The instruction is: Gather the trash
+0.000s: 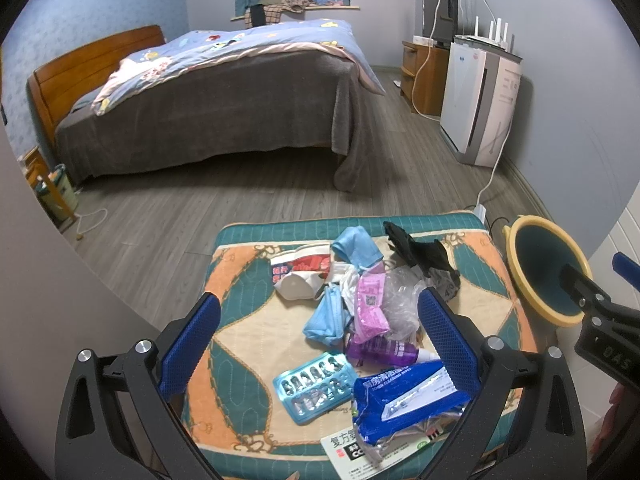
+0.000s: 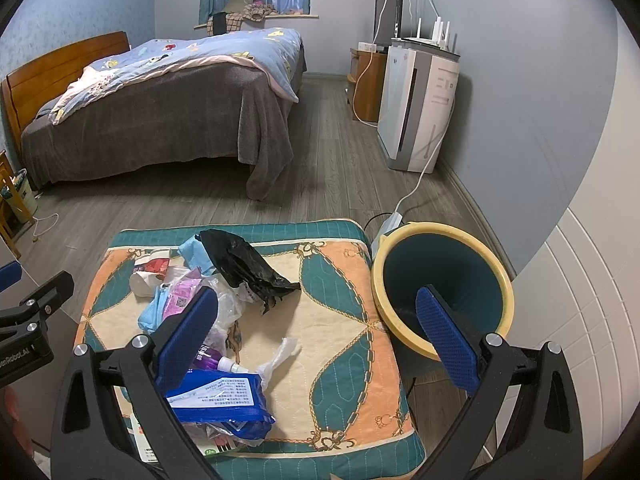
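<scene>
A pile of trash lies on a patterned cushion (image 1: 248,320): blue face masks (image 1: 326,320), a pink packet (image 1: 370,308), a black plastic bag (image 1: 424,256), a purple bottle (image 1: 380,350), a blister pack (image 1: 316,386) and a blue wipes pack (image 1: 408,400). My left gripper (image 1: 320,344) is open above the pile, holding nothing. My right gripper (image 2: 316,344) is open and empty above the cushion's right part (image 2: 340,320), near the wipes pack (image 2: 224,400) and black bag (image 2: 248,268). A yellow-rimmed teal bin (image 2: 440,292) stands right of the cushion; it also shows in the left wrist view (image 1: 548,268).
A bed (image 1: 208,100) with a grey blanket stands across the wood floor. A white air purifier (image 1: 476,100), a wooden cabinet (image 1: 424,76) with a monitor and trailing cables line the right wall. A small basket (image 1: 56,188) sits at far left.
</scene>
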{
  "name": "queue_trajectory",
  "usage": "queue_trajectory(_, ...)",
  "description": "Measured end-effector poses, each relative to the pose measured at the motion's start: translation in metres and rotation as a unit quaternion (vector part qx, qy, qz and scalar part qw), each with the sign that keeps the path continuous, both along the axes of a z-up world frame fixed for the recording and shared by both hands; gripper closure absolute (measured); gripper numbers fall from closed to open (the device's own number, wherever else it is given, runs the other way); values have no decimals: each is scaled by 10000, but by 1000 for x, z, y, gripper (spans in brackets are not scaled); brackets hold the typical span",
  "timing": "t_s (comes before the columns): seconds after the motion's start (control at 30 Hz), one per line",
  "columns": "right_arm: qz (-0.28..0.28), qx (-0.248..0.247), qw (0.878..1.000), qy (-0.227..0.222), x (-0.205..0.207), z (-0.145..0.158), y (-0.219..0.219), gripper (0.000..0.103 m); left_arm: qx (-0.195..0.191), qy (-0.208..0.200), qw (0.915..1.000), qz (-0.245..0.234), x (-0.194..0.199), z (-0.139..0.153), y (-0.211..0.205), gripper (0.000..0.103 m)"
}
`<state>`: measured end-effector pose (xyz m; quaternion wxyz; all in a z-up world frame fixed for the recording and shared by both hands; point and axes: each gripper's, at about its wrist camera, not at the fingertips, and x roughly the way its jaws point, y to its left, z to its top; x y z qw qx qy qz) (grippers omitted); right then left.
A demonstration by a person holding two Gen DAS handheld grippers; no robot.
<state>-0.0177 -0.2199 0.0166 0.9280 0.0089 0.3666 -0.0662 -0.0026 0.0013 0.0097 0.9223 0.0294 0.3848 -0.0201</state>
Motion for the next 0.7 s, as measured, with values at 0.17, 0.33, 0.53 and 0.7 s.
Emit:
queue_trajectory(0.17, -8, -21, 10000, 34, 1, -1, 2, 6, -3, 3, 10000, 0, 0, 0, 0, 5)
queue_trajectory(0.33, -8, -29, 10000, 43, 2, -2, 4, 6, 3, 1, 10000, -1, 0, -1, 0, 5)
queue_trajectory(0.53, 13, -23, 10000, 56, 2, -3, 5, 6, 0, -6, 10000, -10, 0, 0, 0, 5)
queue_trajectory(0.7, 8, 16, 10000, 66, 2, -4, 6, 6, 3, -79, 10000, -39, -3, 2, -1, 5)
